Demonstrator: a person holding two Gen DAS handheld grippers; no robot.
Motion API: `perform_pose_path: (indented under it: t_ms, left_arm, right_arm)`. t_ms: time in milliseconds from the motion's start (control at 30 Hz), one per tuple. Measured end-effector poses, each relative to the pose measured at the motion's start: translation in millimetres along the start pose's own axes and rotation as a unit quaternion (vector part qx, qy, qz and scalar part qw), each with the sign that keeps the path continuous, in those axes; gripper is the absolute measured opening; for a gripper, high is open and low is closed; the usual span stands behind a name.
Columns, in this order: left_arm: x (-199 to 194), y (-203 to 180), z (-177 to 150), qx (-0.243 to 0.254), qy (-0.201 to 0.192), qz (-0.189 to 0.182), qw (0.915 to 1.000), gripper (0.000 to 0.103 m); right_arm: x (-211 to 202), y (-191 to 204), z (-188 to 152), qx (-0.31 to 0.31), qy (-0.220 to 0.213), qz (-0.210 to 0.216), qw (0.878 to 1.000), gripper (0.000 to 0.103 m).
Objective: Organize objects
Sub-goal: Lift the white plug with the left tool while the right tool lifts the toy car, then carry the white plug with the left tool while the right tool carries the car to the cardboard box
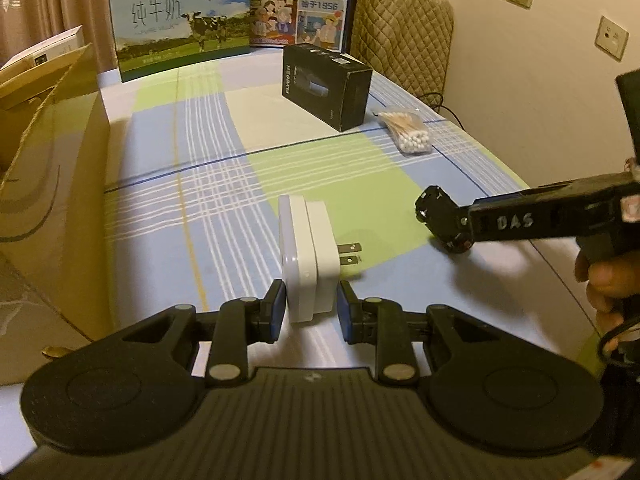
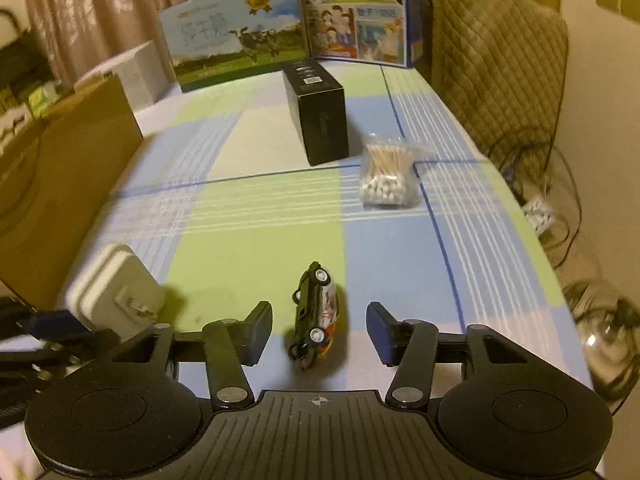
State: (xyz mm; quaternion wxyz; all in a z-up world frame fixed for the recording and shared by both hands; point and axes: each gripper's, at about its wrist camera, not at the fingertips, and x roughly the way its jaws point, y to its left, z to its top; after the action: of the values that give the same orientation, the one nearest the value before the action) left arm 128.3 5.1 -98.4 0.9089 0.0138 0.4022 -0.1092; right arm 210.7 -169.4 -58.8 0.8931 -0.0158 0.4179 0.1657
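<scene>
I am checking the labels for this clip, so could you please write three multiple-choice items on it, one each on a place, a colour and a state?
1. Where does the bag of cotton swabs lie?
A. Beside the black box
B. Inside the cardboard box
C. Between the left gripper's fingers

2. What colour is the plug adapter?
A. Red
B. White
C. Black

3. How does the toy car lie?
A. Upright on its wheels
B. On its side
C. Lifted off the table

Answers:
1 A, the swabs lie on the tablecloth just right of the black box.
2 B, its casing is white, between the open left gripper fingers.
3 B, its wheels face sideways between the open right gripper fingers.
</scene>
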Motion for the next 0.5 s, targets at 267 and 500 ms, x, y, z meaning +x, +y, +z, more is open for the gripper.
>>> perform_pose_path:
  t_ms: [267, 500]
  left_arm:
    - [3, -1, -1, -0.003, -0.010, -0.008, 0.9999, 0.024]
    - [11, -3, 2, -0.007, -0.019, -0.008, 0.9998, 0.035]
  right_arm:
    - [12, 8, -2, -0.028, 0.003, -0.005, 1.000, 0.049]
    - [13, 5, -1, -0.023, 0.006, -0.004, 1.000, 0.049]
